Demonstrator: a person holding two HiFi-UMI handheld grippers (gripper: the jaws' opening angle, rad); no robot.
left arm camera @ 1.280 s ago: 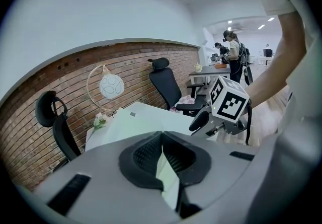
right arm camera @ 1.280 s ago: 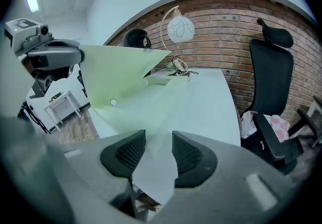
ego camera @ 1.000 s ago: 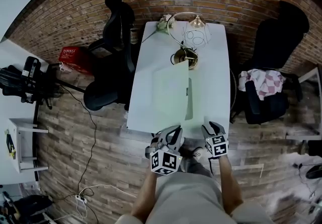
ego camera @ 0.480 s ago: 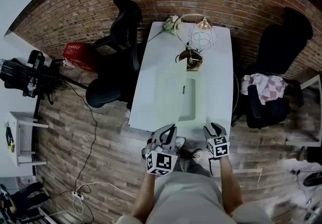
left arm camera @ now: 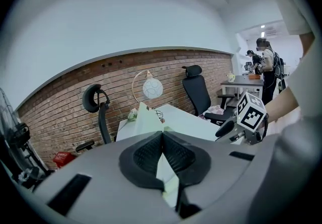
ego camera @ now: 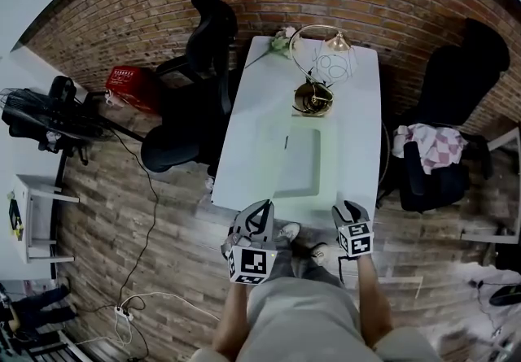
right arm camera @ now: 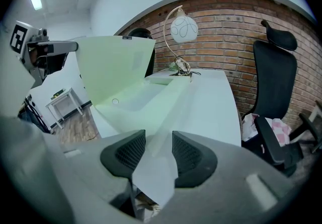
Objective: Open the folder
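White table (ego camera: 358,133) — folder (ego camera: 297,165) and lamp (ego camera: 313,98) on it.

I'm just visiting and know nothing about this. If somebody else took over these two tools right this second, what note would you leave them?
Left tool: shut on the front cover, which it holds raised steeply.
Right tool: at the table's near edge. Its jaws are slightly apart with the folder's near edge between them, and I can't tell whether it pinches.
Folder: on the white table, with its back part lying flat.
Done: cover gripped and lifted partway.
Left: probably swing the cover over to the left until it lies flat, then let go.
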